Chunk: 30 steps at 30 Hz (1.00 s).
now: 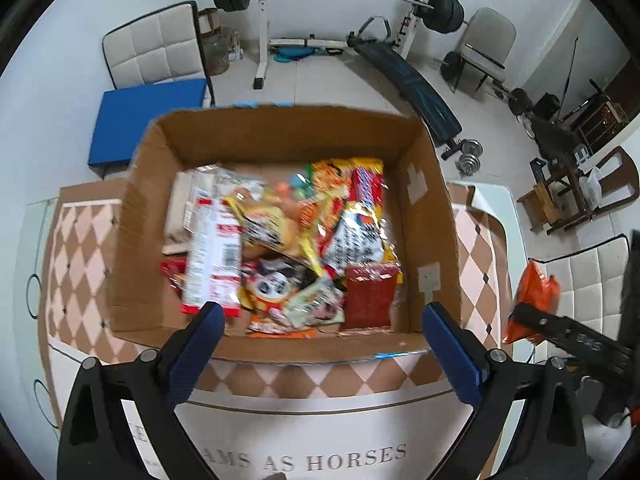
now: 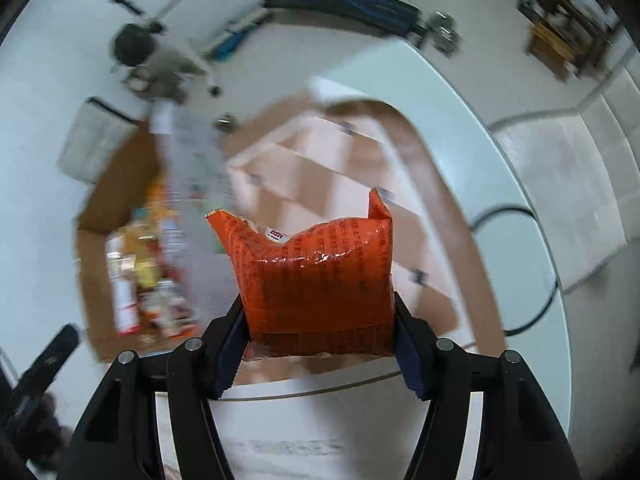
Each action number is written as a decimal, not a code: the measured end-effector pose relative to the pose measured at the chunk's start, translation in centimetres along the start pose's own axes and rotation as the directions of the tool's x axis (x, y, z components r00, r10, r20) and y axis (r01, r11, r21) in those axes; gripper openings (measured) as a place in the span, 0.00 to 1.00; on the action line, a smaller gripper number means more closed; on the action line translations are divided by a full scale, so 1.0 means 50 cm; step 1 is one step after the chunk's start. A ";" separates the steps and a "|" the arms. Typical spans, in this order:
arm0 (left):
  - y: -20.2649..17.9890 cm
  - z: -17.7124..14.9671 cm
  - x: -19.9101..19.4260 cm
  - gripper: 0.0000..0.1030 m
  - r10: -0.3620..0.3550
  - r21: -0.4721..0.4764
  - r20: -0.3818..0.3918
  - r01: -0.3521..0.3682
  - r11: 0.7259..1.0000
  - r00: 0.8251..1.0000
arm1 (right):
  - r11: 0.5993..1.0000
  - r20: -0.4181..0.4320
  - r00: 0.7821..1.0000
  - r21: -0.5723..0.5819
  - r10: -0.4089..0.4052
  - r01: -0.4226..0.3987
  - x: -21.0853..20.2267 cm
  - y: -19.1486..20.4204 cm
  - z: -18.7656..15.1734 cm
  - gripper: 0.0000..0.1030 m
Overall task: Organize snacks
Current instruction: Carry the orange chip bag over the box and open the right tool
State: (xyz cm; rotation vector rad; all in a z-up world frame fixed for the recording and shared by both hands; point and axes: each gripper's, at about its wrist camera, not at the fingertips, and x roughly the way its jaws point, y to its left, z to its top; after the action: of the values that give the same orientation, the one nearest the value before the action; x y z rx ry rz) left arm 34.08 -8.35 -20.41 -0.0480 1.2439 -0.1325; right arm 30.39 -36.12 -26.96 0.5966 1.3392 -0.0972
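One cardboard box (image 1: 280, 136) sat on the white table (image 1: 496, 208), over a diamond-patterned cloth (image 1: 76, 248), and it held a heap of snack packets (image 1: 280, 240) — roughly ten, though blur and overlap kept an exact count out of reach; a white-and-red packet (image 1: 212, 256) and a dark red one (image 1: 370, 296) lay among them. One orange packet (image 2: 320, 280) was outside the box, clamped between the blue pads of the right gripper (image 2: 320, 340), which held it up in the air over the table to the right of the box. The left gripper (image 1: 320, 344) hung at the box's near edge, pointing down into it, jaws spread wide and holding nothing.
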 end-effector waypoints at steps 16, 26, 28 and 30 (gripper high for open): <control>0.156 0.159 0.099 0.98 0.032 -0.032 -0.069 -0.035 0.999 0.997 | 0.971 -0.076 0.995 -0.224 0.063 -0.079 0.068 0.361 0.136 0.65; 0.176 0.203 0.178 0.98 0.048 0.003 -0.107 -0.048 0.999 0.993 | 0.966 -0.102 0.994 -0.258 -0.035 0.007 0.178 0.425 0.212 0.66; 0.178 0.209 0.190 0.98 0.046 0.009 -0.119 -0.045 0.999 0.992 | 0.966 -0.106 0.993 -0.258 -0.054 0.025 0.193 0.425 0.219 0.66; 0.180 0.213 0.198 0.98 0.048 0.013 -0.127 -0.047 0.999 0.991 | 0.965 -0.116 0.991 -0.258 -0.070 0.038 0.209 0.424 0.226 0.66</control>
State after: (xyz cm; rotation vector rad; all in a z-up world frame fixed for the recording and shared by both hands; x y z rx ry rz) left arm 47.93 -1.08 -27.26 -0.0009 1.3712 -0.1021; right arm 51.42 -20.50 -28.09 0.3524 1.4610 0.0694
